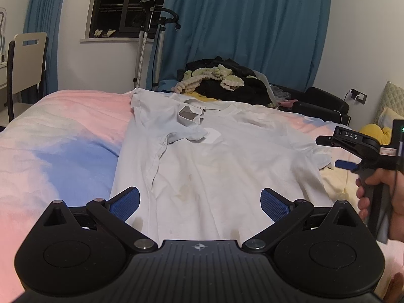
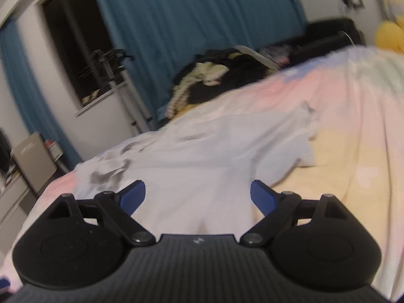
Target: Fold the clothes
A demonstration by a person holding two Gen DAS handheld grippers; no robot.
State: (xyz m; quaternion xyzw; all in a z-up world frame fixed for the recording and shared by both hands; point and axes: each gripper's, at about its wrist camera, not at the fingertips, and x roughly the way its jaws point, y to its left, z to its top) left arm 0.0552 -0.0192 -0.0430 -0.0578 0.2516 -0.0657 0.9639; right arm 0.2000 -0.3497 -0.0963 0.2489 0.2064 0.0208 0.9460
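Note:
A pale white-blue shirt (image 1: 217,156) lies spread flat on the bed, collar at the far end, hem toward me. Its left sleeve (image 1: 186,133) is folded in across the chest. My left gripper (image 1: 199,203) is open and empty, low over the hem. My right gripper (image 2: 198,194) is open and empty over the shirt's (image 2: 202,156) near part; that view is blurred. In the left wrist view the right gripper (image 1: 335,151) shows from the side at the right, beside the shirt's right sleeve (image 1: 315,151).
The bed has a pink, blue and yellow cover (image 1: 63,151). A heap of dark and cream clothes (image 1: 224,80) sits at its far edge. A chair (image 1: 25,60) stands at the left, a yellow cushion (image 1: 376,131) at the right. Blue curtains (image 1: 247,25) hang behind.

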